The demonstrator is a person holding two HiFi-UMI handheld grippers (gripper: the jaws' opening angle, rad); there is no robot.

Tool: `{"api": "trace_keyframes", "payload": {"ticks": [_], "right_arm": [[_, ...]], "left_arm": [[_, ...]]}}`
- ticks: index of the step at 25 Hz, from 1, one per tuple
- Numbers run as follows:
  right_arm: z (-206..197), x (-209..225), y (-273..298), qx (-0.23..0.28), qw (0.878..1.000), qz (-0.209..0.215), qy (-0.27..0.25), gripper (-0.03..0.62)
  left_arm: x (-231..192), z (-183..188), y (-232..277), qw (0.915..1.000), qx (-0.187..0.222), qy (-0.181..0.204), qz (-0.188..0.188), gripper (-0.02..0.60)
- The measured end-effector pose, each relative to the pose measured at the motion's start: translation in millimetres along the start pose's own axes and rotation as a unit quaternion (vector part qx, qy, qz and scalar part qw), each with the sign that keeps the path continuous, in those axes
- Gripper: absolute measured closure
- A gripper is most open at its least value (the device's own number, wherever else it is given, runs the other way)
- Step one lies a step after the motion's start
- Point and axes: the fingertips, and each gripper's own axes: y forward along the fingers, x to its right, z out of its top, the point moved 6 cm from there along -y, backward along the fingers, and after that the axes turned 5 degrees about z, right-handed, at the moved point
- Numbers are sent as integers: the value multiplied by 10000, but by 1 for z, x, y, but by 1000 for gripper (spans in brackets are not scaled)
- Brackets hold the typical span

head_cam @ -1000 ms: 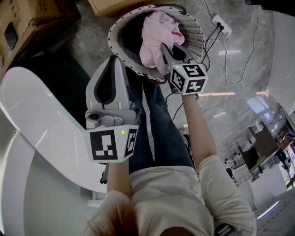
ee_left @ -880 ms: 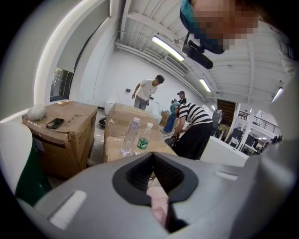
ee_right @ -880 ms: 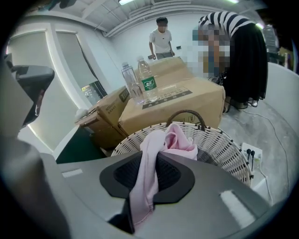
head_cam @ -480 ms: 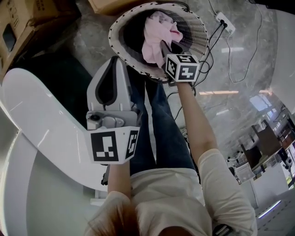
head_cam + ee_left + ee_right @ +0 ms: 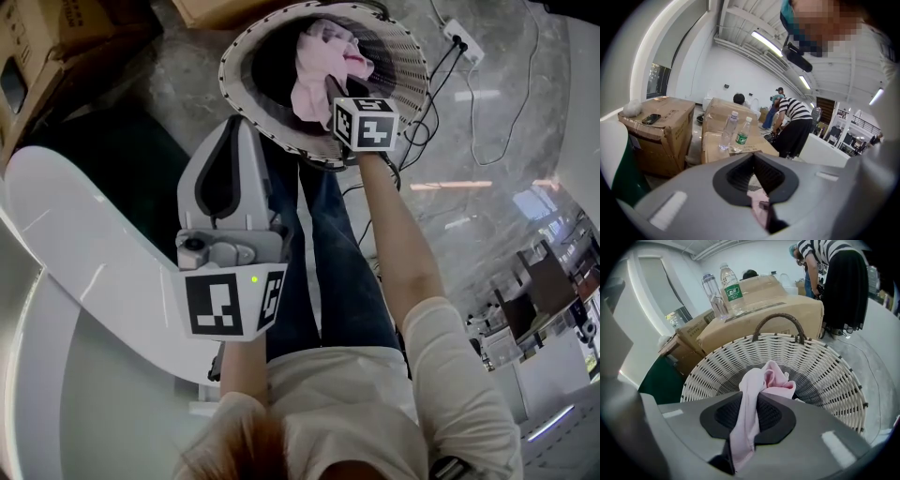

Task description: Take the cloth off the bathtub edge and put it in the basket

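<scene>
A pink cloth (image 5: pixel 323 66) hangs bunched inside the mouth of a white wicker basket (image 5: pixel 234 80) on the floor at the top of the head view. My right gripper (image 5: pixel 332 97) is shut on it, pointing steeply down over the basket's near rim. In the right gripper view the cloth (image 5: pixel 751 418) runs up between the dark pads and its loose end (image 5: pixel 776 380) droops over the basket (image 5: pixel 829 376). My left gripper (image 5: pixel 238 127) hovers just left of the basket, jaws together with nothing in them. The white bathtub edge (image 5: pixel 84 262) curves along the left.
Cardboard boxes (image 5: pixel 47 37) stand beyond the tub and basket, with two water bottles (image 5: pixel 724 289) on one. A power strip with cables (image 5: pixel 459 47) lies on the marble floor to the right. The person's own legs (image 5: pixel 328 262) stand below the basket. Other people (image 5: pixel 792 126) are in the background.
My right gripper has sunk with the pink cloth, from above the basket's near rim down into its mouth. The left gripper has stayed where it was.
</scene>
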Motion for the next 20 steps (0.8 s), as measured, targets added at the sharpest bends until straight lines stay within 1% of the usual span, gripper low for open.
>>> {"api": "trace_keyframes", "payload": {"ticks": [6, 10, 14, 20], "right_arm": [[-4, 3, 6, -143, 9999, 13, 62, 525], [2, -2, 7, -138, 9998, 50, -146, 525], [7, -7, 10, -217, 9994, 166, -232, 525], [6, -7, 2, -270, 9994, 4, -203, 524]], "left_arm": [[-1, -3, 3, 10000, -45, -32, 30, 532], [-1, -2, 5, 10000, -37, -59, 43, 532], [1, 1, 6, 9999, 7, -84, 54, 532], [5, 7, 2, 9999, 83, -89, 55, 532]]}}
